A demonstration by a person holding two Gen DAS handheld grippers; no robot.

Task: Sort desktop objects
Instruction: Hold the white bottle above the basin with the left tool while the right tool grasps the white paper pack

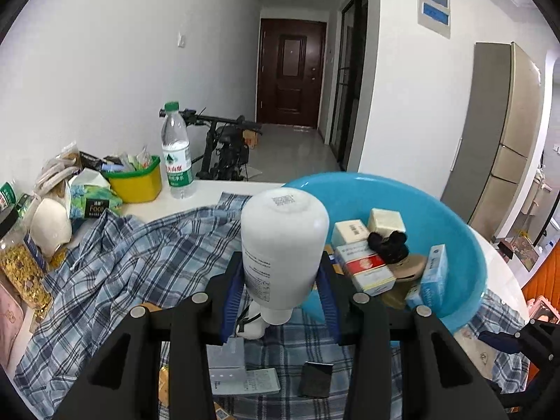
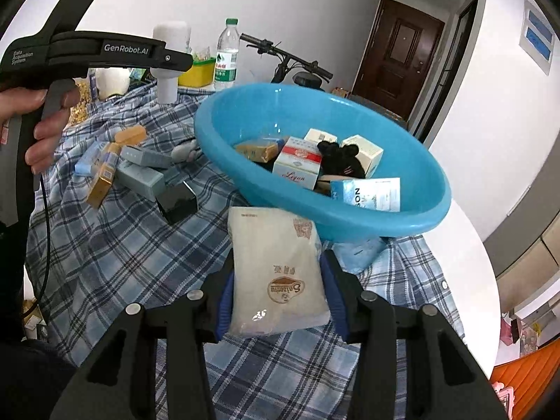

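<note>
My left gripper (image 1: 280, 280) is shut on a white plastic bottle (image 1: 283, 245), held upside down above the plaid cloth, just left of the blue basin (image 1: 455, 245). The same bottle (image 2: 171, 59) and left gripper (image 2: 171, 59) show at the upper left of the right wrist view. My right gripper (image 2: 278, 287) is shut on a cream snack packet (image 2: 276, 273), held in front of the blue basin (image 2: 350, 217). The basin holds several small boxes (image 2: 297, 164) and a black plush item (image 2: 339, 159).
Several boxes (image 2: 140, 171) and a black box (image 2: 178, 201) lie on the plaid cloth (image 2: 105, 245) left of the basin. A water bottle (image 1: 176, 154), a yellow bin (image 1: 136, 182), a tissue pack and a jar (image 1: 21, 266) stand at the table's left.
</note>
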